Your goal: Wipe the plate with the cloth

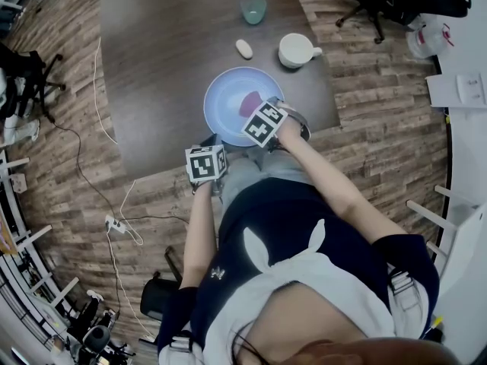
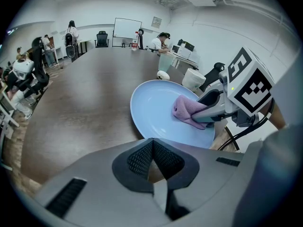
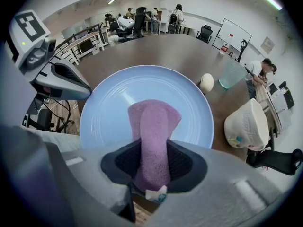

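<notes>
Right gripper view: your right hand-held gripper (image 3: 152, 174) clamps the cloth (image 3: 152, 124) on the plate (image 3: 104, 108), while your left hand-held gripper (image 2: 154, 162) sits closed, empty.

My right claw (image 3: 151, 171) pinches the cloth (image 3: 152, 126), forearm stretched forward. My left claw (image 2: 154, 167) sits behind and left of it, its 2 jaws together, empty.

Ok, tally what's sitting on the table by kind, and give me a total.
plate: 1
cloth: 1
mug: 1
teal cup: 1
small white oval object: 1
Total: 5
</notes>
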